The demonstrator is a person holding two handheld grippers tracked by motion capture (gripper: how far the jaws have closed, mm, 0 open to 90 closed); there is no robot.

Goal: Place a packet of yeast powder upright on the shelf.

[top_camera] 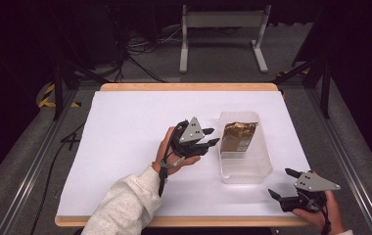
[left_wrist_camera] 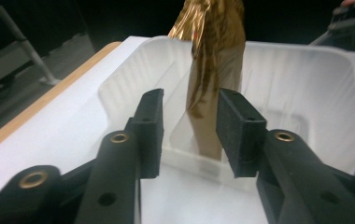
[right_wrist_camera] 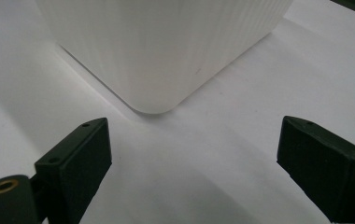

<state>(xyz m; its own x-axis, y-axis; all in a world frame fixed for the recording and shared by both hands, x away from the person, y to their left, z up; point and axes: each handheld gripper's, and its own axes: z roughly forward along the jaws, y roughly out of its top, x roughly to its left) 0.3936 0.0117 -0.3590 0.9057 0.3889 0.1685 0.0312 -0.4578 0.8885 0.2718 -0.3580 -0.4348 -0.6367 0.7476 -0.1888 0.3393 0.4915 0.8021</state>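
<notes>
Gripper in my left hand (top_camera: 210, 138) hovers at the near long side of a translucent plastic tub (top_camera: 245, 171), jaws parted and pinching nothing. Seen along those jaws in the left gripper view (left_wrist_camera: 189, 135), the pads (left_wrist_camera: 150, 130) frame the tub's wall (left_wrist_camera: 301, 79) without touching it. Beyond them, inside the tub, a crumpled gold foil packet (left_wrist_camera: 210, 84) stands against the far wall, its top rising above the rim. From the high view the packet (top_camera: 239, 135) sits in the tub's far half, well clear of both grippers.

At the counter's near right corner, my right gripper (top_camera: 284, 183) rests low with its jaws spread wide and empty, pointing toward the tub's near corner. In the right gripper view (right_wrist_camera: 194, 154), the two pads (right_wrist_camera: 80, 158) stand far apart over bare white counter (right_wrist_camera: 203, 186), and the tub's rounded, ribbed corner (right_wrist_camera: 159, 56) lies just ahead, apart from them.

The tub stands on the white-topped counter (top_camera: 125, 147), right of centre.
</notes>
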